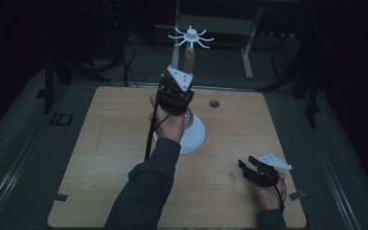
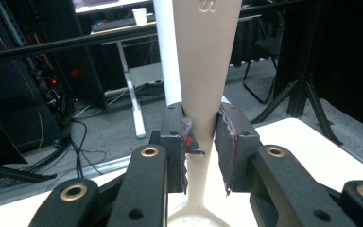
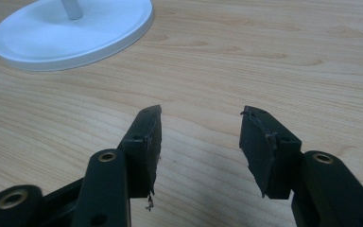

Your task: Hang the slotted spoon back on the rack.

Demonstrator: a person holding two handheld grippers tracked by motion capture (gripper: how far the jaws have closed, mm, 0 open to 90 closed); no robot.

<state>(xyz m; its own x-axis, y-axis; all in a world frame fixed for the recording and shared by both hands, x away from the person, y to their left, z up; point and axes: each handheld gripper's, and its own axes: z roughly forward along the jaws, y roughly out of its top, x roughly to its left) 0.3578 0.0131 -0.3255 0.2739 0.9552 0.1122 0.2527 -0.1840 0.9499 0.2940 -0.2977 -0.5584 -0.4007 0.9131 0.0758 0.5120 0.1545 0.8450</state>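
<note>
1. Standing upright beside a white stand pole [image 2: 166, 52]: beige tapered utensil handle [image 2: 207, 66], embossed "S", narrowing downward.
2. Clamping that handle: left gripper [image 2: 203, 146], raised above the round white base [image 3: 71, 35].
3. Resting spread and empty over the wooden table [image 1: 115, 139]: right gripper [image 3: 201, 142].

- The wooden table [image 1: 100, 158] is seen from above its near edge, facing forward and down.
- From the left gripper, room beyond the far edge is faced, close up.
- The white stand base [image 3: 71, 33] is shared by the right gripper view and the high view [image 1: 196, 134].
</note>
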